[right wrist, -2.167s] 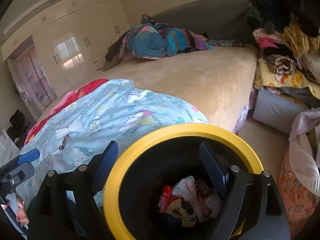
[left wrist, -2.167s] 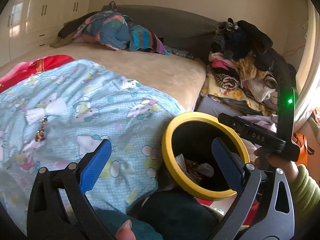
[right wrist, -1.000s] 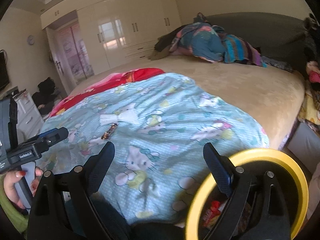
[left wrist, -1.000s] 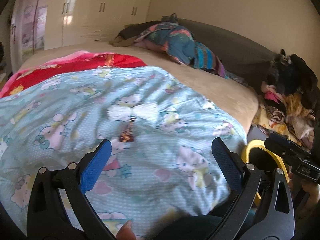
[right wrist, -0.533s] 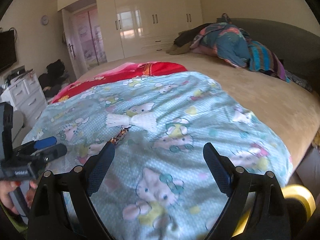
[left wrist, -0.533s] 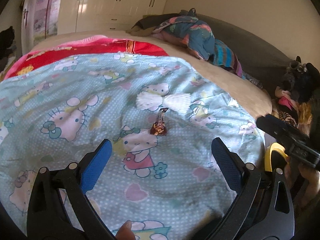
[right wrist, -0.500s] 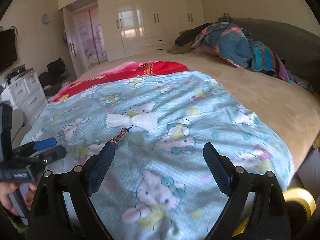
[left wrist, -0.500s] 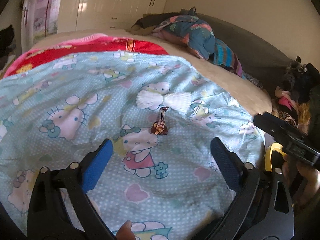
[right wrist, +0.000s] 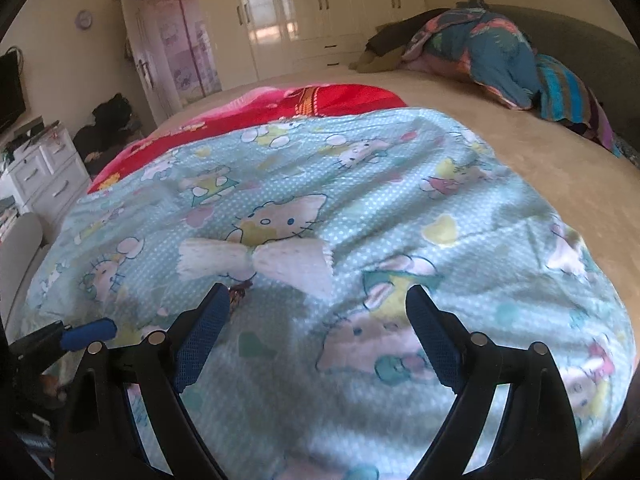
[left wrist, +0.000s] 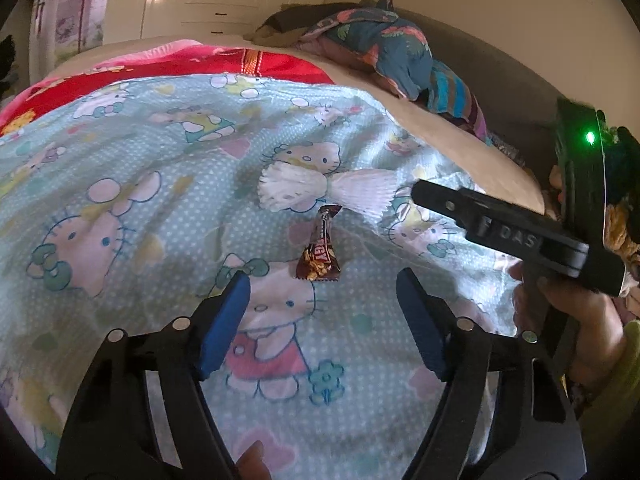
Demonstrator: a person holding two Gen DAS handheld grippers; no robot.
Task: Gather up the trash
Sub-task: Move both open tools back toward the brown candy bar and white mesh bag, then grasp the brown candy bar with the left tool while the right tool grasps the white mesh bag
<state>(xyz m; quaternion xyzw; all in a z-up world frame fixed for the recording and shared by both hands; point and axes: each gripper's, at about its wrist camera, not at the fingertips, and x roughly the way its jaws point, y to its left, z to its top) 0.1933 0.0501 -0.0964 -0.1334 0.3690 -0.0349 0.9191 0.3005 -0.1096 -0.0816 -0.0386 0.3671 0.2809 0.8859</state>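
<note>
Left tongs (left wrist: 322,304) closing, still empty, short of the wrapper (left wrist: 320,254) — could pinch blanket (left wrist: 140,152); right tongs (right wrist: 318,320) released.

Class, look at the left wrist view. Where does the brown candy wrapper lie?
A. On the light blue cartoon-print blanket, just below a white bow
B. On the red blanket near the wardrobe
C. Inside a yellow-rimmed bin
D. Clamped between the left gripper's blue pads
A: the candy wrapper lies loose on the light blue blanket, one end up against the white bow, ahead of the open left gripper, whose pads do not touch it.
</note>
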